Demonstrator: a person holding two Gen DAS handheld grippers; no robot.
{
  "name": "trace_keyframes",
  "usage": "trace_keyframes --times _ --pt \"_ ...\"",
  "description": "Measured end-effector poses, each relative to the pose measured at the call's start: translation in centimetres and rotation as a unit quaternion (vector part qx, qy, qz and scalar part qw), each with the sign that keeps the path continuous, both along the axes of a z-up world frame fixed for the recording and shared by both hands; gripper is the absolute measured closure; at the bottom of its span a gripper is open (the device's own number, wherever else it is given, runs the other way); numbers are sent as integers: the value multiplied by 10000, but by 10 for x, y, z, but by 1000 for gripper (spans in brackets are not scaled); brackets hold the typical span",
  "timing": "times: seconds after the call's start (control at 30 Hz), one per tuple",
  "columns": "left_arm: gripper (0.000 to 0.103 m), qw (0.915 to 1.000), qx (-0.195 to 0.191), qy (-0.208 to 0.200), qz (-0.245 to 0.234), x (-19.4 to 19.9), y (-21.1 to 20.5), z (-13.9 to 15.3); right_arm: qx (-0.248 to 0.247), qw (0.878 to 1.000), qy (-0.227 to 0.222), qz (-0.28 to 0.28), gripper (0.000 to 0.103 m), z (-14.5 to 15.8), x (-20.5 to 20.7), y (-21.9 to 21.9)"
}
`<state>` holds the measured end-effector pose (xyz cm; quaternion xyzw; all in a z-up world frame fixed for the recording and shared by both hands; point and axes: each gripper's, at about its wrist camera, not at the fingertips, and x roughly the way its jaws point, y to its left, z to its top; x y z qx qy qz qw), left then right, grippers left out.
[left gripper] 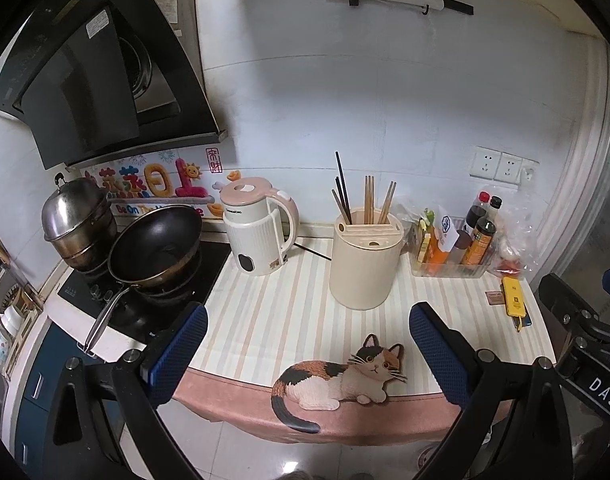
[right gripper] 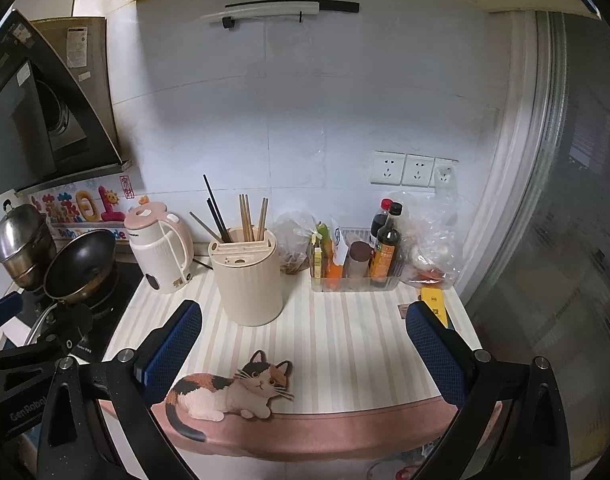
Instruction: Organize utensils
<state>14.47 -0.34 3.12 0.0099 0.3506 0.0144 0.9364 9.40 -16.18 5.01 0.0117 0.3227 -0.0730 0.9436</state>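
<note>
On the striped countertop mat (left gripper: 273,300), the cream cylindrical ribbed utensil holder (left gripper: 363,268) stood upright, behind the cat print and ahead of both grippers. Chopsticks were already in its top slots: a black pair (left gripper: 342,188) leaning up-left, light wooden pairs (left gripper: 369,199) near vertical, another wooden pair (left gripper: 388,202) tilted right. No loose utensil was visible on the mat, so the next pick would likely be a re-sort inside the holder; that was my read, not something seen. Left gripper (left gripper: 308,354): blue-padded jaws spread wide, empty, with the holder almost dead centre between the fingers and farther back, so a straight push forward would reach it. Right gripper (right gripper: 304,354): also spread wide, empty; in its view the holder (right gripper: 249,280) sat forward and clearly left of centre, just behind the left finger line. So the left hand looked better lined up, while the right would need to swing left. Stick long axes ran roughly vertical, so a grasp would have to come from above or pinch across the shafts above the rim. Just left of the holder stood a white-and-pink electric kettle (left gripper: 261,228), just right a clear plastic bin of sauce bottles (left gripper: 453,248); both limited sideways room. A yellow rectangular gadget (left gripper: 513,302) lay well right, near the mat edge.
</note>
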Motion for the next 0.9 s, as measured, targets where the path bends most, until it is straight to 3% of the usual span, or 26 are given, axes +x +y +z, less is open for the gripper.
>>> trace_keyframes --times 0.9 --pt "0 10000 24 -34 17 10 -3 0 24 10000 81 39 0 -4 8 -4"
